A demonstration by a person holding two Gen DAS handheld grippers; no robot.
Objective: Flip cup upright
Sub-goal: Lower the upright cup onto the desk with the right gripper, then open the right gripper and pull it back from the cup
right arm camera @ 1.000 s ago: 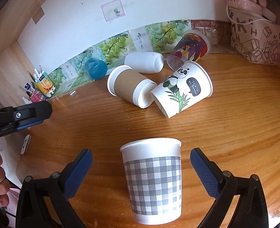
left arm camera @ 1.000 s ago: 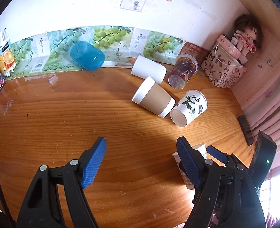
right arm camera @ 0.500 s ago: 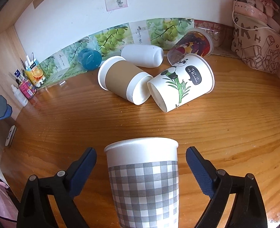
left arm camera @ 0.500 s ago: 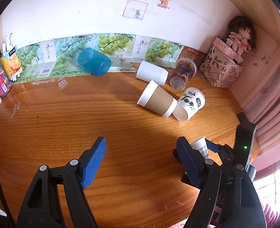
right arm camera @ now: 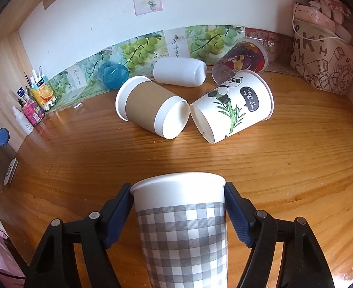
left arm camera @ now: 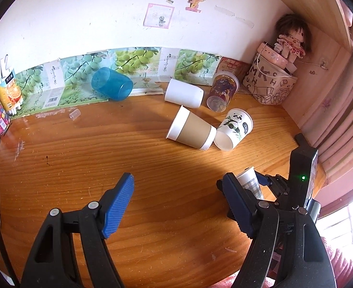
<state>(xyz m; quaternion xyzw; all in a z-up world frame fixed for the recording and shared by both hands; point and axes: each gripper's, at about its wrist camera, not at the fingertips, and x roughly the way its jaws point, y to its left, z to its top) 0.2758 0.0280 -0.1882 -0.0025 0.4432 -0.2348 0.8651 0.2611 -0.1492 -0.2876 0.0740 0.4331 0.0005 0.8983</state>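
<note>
My right gripper (right arm camera: 177, 212) is shut on a grey-checked paper cup (right arm camera: 180, 228), its blue pads pressed on both sides just under the rim; the cup stands upright at the desk's front edge. The same cup (left arm camera: 249, 183) shows partly in the left wrist view behind my finger. My left gripper (left arm camera: 176, 204) is open and empty over the desk. Several cups lie on their sides farther back: a brown-sleeved cup (right arm camera: 150, 109), a panda cup (right arm camera: 234, 106), a white cup (right arm camera: 179, 71), a printed clear cup (right arm camera: 242, 58) and a blue plastic cup (left arm camera: 111, 84).
A patterned bag (left arm camera: 268, 85) with a doll (left arm camera: 292, 39) stands in the back right corner. Bottles and a juice carton (left arm camera: 8, 91) stand at the back left. A small clear cap (left arm camera: 75, 114) lies near the wall. A curtain (left arm camera: 344, 110) hangs at the right.
My right gripper has moved forward around the checked cup and closed on it. My left gripper has pulled back and up, staying open.
</note>
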